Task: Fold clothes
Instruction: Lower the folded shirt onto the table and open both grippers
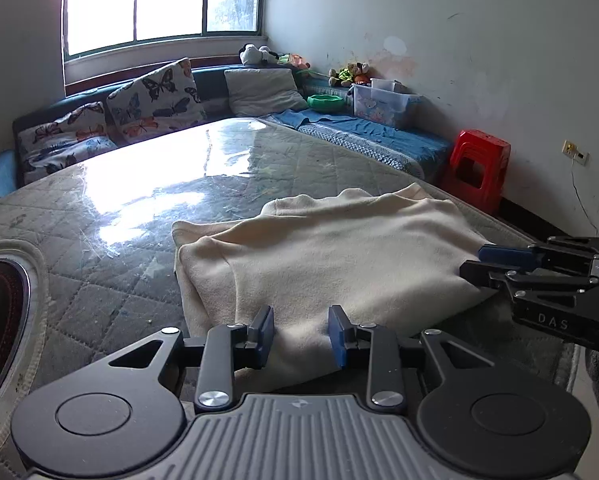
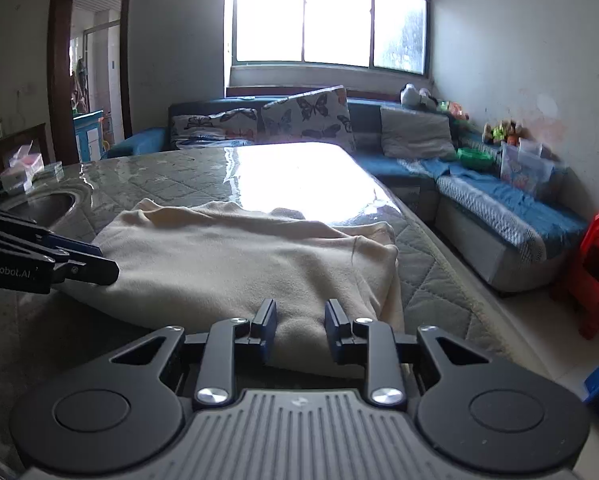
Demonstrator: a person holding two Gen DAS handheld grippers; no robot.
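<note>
- A cream garment (image 1: 323,256) lies folded on the quilted worktop (image 1: 139,216), near its front edge, under a glossy clear cover.
- The left gripper (image 1: 300,334) sits at the garment's near edge, jaws spread, nothing between them.
- The right gripper (image 2: 300,330) is at the near edge too, further right, jaws likewise spread and empty.
- Each gripper shows in the other's view, at the cloth's side.
- A sofa (image 2: 479,200) with butterfly cushions (image 2: 307,116) stands behind; a red stool (image 1: 477,168) is beside it.
</note>
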